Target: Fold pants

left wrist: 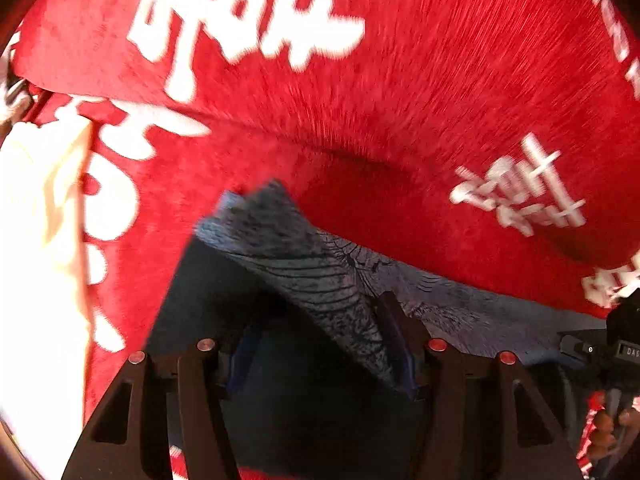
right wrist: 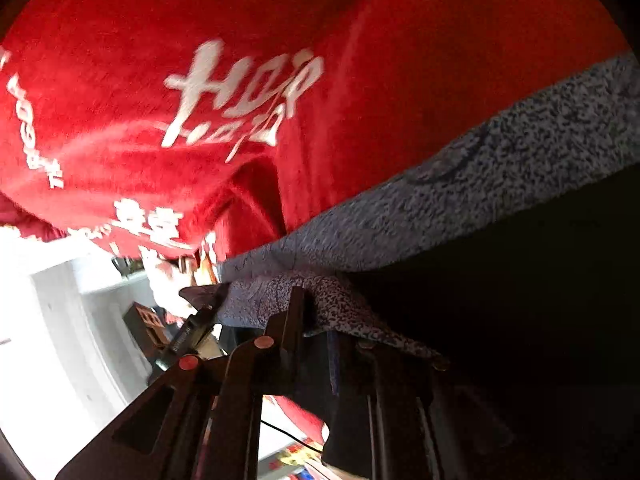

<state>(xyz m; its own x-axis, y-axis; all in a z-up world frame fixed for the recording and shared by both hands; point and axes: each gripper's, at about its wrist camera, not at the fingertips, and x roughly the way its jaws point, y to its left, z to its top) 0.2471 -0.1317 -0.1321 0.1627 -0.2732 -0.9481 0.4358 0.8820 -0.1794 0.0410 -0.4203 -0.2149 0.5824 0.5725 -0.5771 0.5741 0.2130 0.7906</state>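
Bed-like surface is covered w/ a red fleece blanket with white lettering [left wrist: 420,92]; it fills most of both views, blurred. In the right wrist view, at 8 o'clock, there's a bright white wall [right wrist: 52,320] & a small brown box [right wrist: 146,322], details too smeared to read.

The pants, speckled grey-blue fabric w/ dark inner side [left wrist: 304,264], lie on the blanket. In the left view they run from centre out toward 4 o'clock, w/ one corner raised toward 11 o'clock.

My left gripper [left wrist: 320,344] points steeply down. Its fingers stand well apart; the raised pants fold runs down btwn them and lies against the finger on the 3 o'clock side [left wrist: 394,336]. The other finger is clear of the cloth, so no pinch.

My right gripper [right wrist: 316,328]: fingers only a little apart. A pants edge is draped over them, hiding the 3 o'clock finger; the other finger [right wrist: 297,312] pokes up thru the fold. Can't tell whether the pads press the cloth. From there the pants hem [right wrist: 500,168] stretches as a band toward 2 o'clock over the blanket.
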